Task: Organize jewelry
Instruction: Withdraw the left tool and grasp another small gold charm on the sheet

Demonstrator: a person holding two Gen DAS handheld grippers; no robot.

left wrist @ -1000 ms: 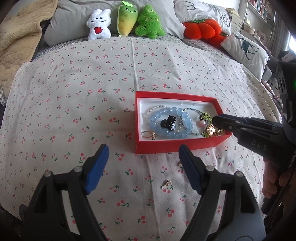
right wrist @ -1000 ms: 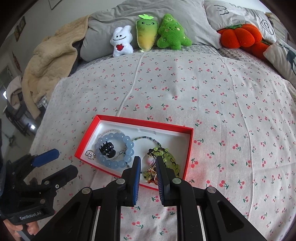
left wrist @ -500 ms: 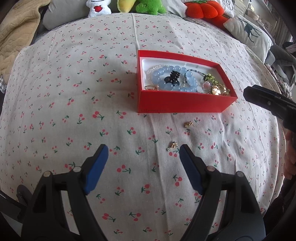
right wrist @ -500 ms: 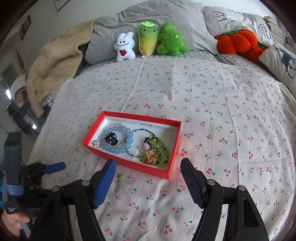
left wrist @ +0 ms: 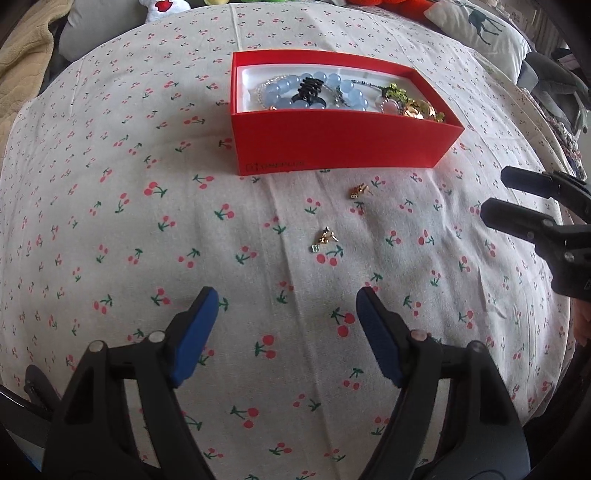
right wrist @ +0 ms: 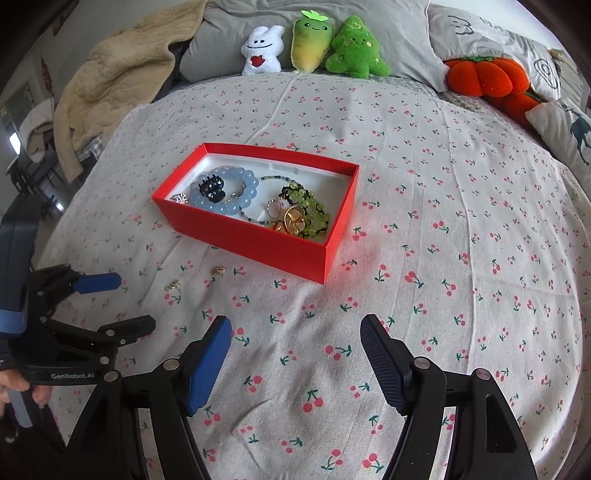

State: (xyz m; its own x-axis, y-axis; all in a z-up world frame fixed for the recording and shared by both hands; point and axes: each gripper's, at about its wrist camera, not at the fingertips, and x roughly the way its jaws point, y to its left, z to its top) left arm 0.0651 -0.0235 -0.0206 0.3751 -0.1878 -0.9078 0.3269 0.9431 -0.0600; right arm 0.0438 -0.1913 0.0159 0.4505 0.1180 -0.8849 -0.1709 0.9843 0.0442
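Note:
A red box (left wrist: 343, 144) (right wrist: 255, 240) sits on the cherry-print bedspread and holds a blue bead bracelet (left wrist: 280, 99) (right wrist: 236, 199), a black hair claw (right wrist: 211, 187), a green bead piece (right wrist: 310, 210) and a gold piece (right wrist: 291, 219). Two small gold earrings lie loose in front of the box: one (left wrist: 357, 191) (right wrist: 219, 270) nearer it, one (left wrist: 325, 238) (right wrist: 173, 285) further out. My left gripper (left wrist: 286, 332) is open and empty, just short of the earrings. My right gripper (right wrist: 295, 354) is open and empty, to the right of them.
Plush toys (right wrist: 314, 48), grey pillows (right wrist: 406, 33), a beige blanket (right wrist: 114, 81) and orange pumpkin cushions (right wrist: 484, 77) line the head of the bed. The bedspread (right wrist: 443, 221) slopes away at the right edge.
Both grippers have pulled back from the box and come lower toward the bedspread. The right gripper, shut over the box a second ago, stands open and the gold piece lies in the box.

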